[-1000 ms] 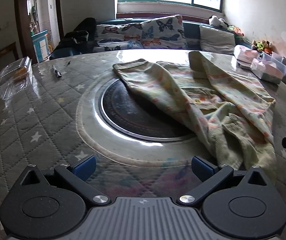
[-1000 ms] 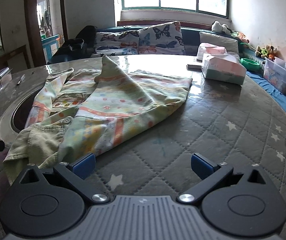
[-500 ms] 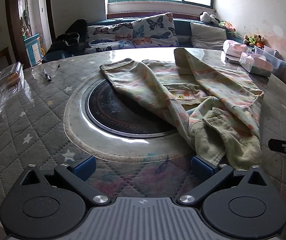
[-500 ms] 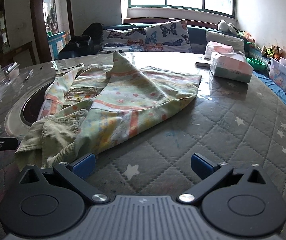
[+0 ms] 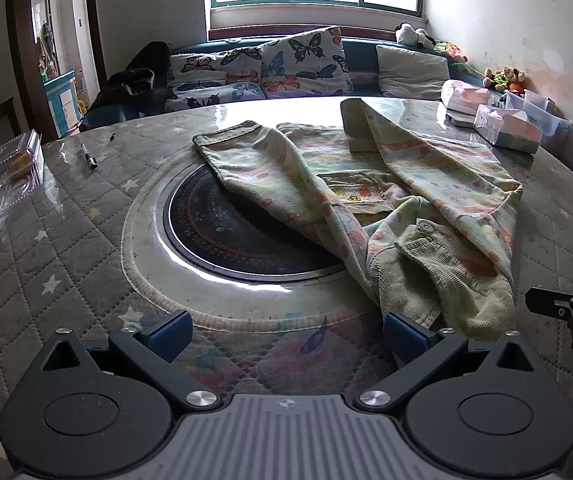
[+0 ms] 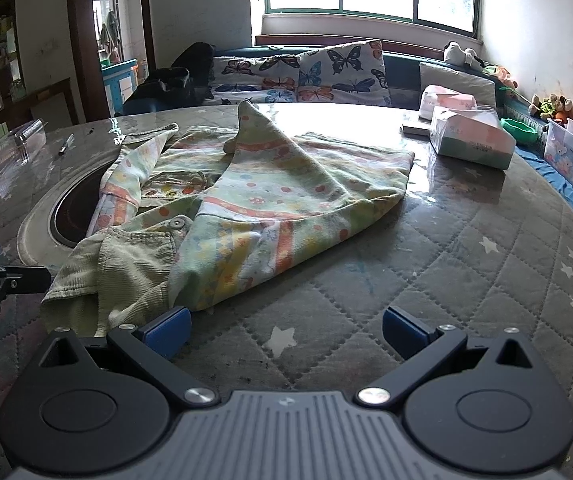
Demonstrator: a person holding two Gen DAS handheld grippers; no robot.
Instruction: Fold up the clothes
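Observation:
A small pair of pale green patterned trousers (image 5: 386, 184) lies crumpled on the round table, waistband with a button nearest me; it also shows in the right wrist view (image 6: 254, 204). My left gripper (image 5: 286, 330) is open and empty, just short of the waistband, its right fingertip (image 5: 400, 330) close to the cloth. My right gripper (image 6: 284, 328) is open and empty, its left fingertip (image 6: 168, 328) at the waistband's near edge. Each gripper shows at the other view's edge.
A dark round inset (image 5: 238, 232) sits mid-table, partly under one trouser leg. A clear plastic box (image 5: 10, 168) and a pen (image 5: 88, 156) lie at far left. Tissue packs (image 6: 470, 136) stand at far right. A sofa with butterfly cushions (image 5: 270, 68) is behind.
Both grippers have drawn back and lifted a little, so the trousers look farther off. The trousers have not moved. Both grippers stay open.

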